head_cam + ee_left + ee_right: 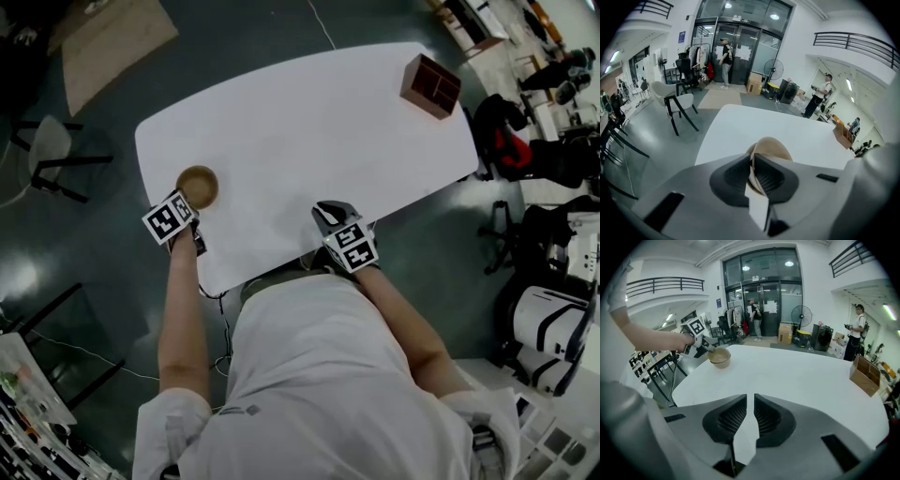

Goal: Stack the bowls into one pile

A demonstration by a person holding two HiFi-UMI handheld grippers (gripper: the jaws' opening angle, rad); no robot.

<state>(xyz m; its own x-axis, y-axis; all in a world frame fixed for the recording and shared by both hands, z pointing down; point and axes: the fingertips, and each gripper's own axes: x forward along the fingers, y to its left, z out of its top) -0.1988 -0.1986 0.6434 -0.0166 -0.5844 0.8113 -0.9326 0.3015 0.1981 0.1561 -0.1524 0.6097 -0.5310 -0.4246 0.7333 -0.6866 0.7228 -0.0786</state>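
Starting at the far left, a pale chair (pixel 52 155) stands on the dark floor, well apart from the white table (pixel 309 131). Next comes the person's bare left forearm (pixel 181 309), reaching to the table's near left corner with the left gripper (pixel 190 204), whose marker cube sits just off the table edge. Its jaws are clamped on the near rim of the wooden bowl (pixel 198 186); the left gripper view shows the thin tan rim pinched between the two ribbed pads (pixel 766 176), with the rest of the bowl rising beyond them. The bowl is upright, mouth up, over the table's left end close to the edge. Whether it rests on the top or hangs just above it cannot be told, and whether it is one bowl or several nested is also unclear. To the right, the middle of the table is bare white surface. The right gripper (pixel 328 208) is at the near edge in front of the person's torso, angled downward over the tabletop; its jaws stand slightly apart with only a slim slit between the pads, and nothing is in that slit but the white table seen through it. Farther right, at the table's far right corner, stands a brown wooden box (pixel 430 85), well apart from both grippers and the bowl.
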